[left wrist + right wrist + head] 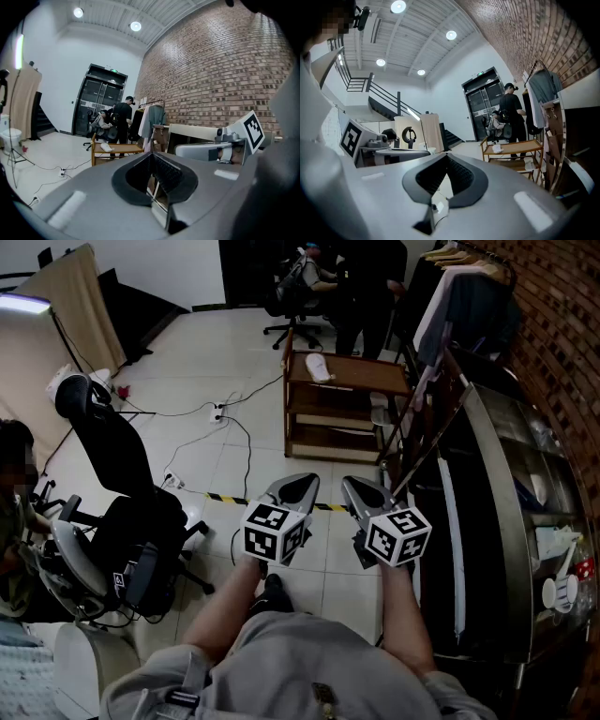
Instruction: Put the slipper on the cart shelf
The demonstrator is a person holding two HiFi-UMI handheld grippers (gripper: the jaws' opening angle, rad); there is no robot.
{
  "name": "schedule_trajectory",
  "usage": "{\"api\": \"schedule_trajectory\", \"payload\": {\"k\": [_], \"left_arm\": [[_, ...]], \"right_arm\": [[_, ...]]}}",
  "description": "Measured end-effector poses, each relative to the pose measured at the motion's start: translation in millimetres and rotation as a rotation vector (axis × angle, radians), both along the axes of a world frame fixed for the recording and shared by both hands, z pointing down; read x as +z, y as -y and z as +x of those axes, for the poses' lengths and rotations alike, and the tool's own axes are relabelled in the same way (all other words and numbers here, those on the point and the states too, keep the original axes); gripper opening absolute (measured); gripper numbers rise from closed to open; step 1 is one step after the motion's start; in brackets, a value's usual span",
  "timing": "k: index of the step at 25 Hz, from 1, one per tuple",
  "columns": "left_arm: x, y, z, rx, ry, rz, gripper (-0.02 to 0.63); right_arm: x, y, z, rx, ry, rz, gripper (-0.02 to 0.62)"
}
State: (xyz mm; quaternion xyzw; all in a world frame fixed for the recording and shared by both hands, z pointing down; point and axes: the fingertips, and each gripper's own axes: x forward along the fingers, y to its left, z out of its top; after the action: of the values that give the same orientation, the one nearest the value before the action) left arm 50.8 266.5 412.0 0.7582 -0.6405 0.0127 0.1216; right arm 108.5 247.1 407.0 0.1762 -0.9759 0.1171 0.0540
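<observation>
A white slipper (319, 367) lies on the top shelf of the wooden cart (349, 381), far ahead across the tiled floor. Lower down, another pale item (380, 411) rests on a shelf. The slipper (107, 147) is small and distant in the left gripper view, and the slipper (497, 148) on the cart (513, 146) is just as distant in the right gripper view. My left gripper (298, 484) and right gripper (359, 487) are held side by side at waist height, both shut and empty, well short of the cart.
A black office chair (127, 512) stands at the left beside a seated person (14, 521). At the right are a dark curved counter (506, 521) and a clothes rack (469, 296). People and a chair (309, 287) are behind the cart. Cables (225, 427) and striped tape (225, 498) cross the floor.
</observation>
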Motion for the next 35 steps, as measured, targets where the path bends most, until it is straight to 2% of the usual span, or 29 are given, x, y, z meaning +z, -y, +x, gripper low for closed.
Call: {"api": "schedule_trajectory", "payload": {"k": [8, 16, 25, 35], "left_arm": [[0, 39, -29, 0.018, -0.009, -0.007, 0.008], [7, 116, -84, 0.049, -0.017, -0.013, 0.008], [13, 198, -164, 0.089, -0.019, -0.034, 0.008], [26, 271, -213, 0.076, -0.007, -0.063, 0.008]], "right_arm": [[-2, 42, -29, 0.019, -0.005, 0.010, 0.000], [9, 116, -80, 0.049, -0.033, -0.001, 0.000], [10, 200, -162, 0.094, -0.066, -0.007, 0.000], [19, 275, -207, 0.095, -0.087, 0.004, 0.000]]}}
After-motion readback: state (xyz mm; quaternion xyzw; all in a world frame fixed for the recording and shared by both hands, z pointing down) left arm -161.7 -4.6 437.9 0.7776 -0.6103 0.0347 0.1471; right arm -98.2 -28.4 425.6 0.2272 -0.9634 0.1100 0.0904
